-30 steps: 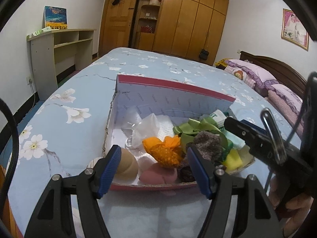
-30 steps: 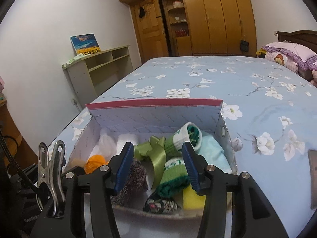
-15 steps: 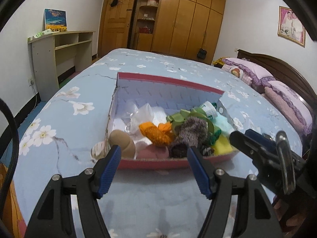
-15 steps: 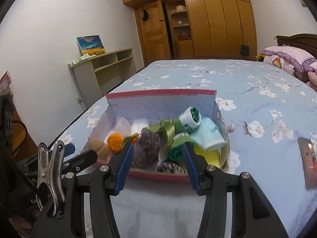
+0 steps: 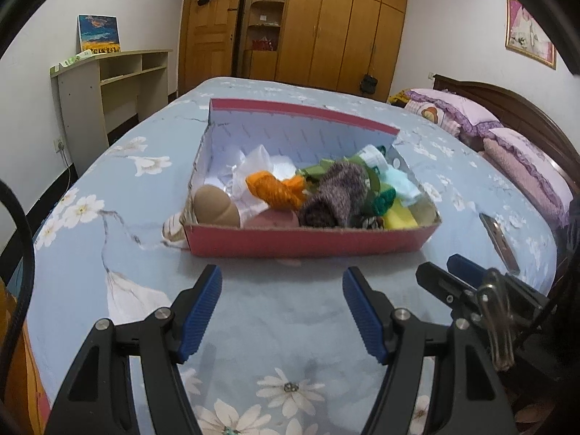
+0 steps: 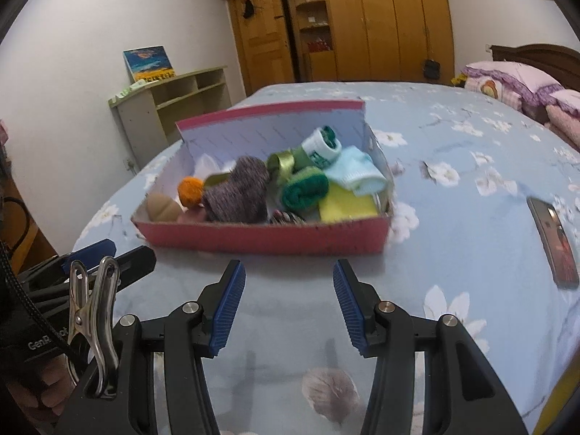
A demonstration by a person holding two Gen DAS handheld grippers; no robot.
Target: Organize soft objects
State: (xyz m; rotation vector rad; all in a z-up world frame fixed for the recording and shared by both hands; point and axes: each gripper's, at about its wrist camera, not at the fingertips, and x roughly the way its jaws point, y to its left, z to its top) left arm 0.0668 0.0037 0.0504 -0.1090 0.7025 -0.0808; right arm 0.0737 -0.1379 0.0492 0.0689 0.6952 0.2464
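My left wrist camera sits low over the bed point(image 5: 108, 261), looking forward along my left hand-held gripper point(image 5: 282, 311). The red box point(image 5: 308, 241) lies near, at 12 o'clock; my right hand-held gripper point(image 5: 456, 272) enters at 4 o'clock.

My right wrist camera looks forward along that right hand-held gripper point(image 6: 286, 304) from just beside the first, at similar height. The red box point(image 6: 264, 241) sits at 12 o'clock; my left hand-held gripper point(image 6: 108, 253) enters at 9 o'clock.

Both views share the box, the bed point(image 6: 453, 137), the wardrobe point(image 5: 337, 25) point(image 6: 384, 21) at 12 o'clock, the shelf unit point(image 5: 105, 83) point(image 6: 170, 101) at 10 o'clock and the phone point(image 5: 498, 239) point(image 6: 552, 239) at 3 o'clock.
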